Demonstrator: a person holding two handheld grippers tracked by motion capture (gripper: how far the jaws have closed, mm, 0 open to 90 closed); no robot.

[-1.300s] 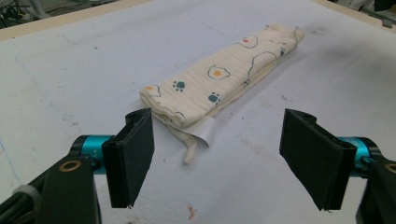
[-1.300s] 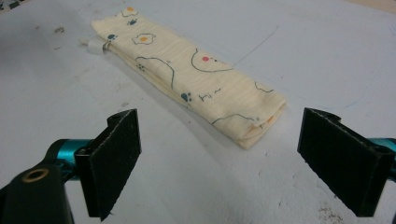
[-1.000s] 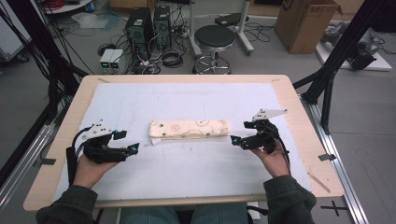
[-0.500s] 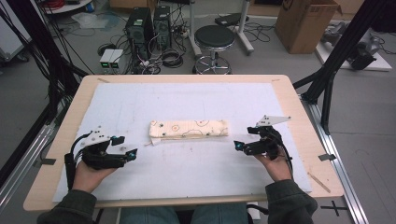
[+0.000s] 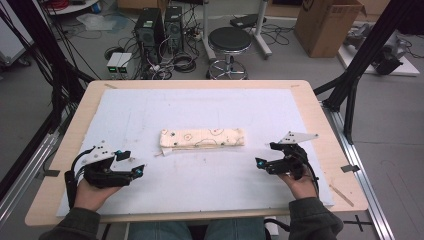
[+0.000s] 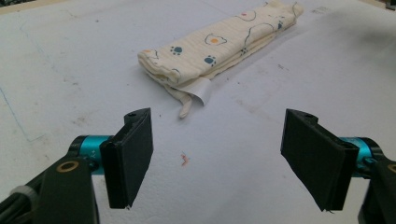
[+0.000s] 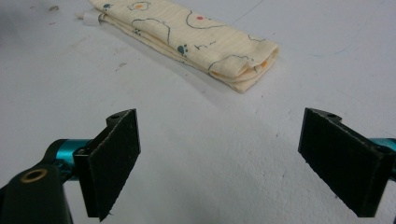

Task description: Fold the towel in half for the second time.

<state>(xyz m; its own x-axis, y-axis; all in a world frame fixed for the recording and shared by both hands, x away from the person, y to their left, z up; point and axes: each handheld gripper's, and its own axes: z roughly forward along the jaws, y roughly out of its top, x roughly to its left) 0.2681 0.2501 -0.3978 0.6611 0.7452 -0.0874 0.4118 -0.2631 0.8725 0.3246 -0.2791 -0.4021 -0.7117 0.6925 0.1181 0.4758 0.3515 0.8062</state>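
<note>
Both tongs, left [image 5: 134,171] and right [image 5: 261,163], gape empty, pulled back from your folded cloth [image 5: 202,138]: folding looks finished.

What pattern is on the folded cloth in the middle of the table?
Cream folded cloth printed with outlined bears, dark blue paw prints and orange dots; clearest in the left gripper view.

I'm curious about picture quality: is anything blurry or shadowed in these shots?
High view: even light, slightly soft; the folded cloth shows faint print. Left gripper view: cloth sharp, soft shadow beside it. Right gripper view: left top corner dim, near jaws a little soft.
</note>
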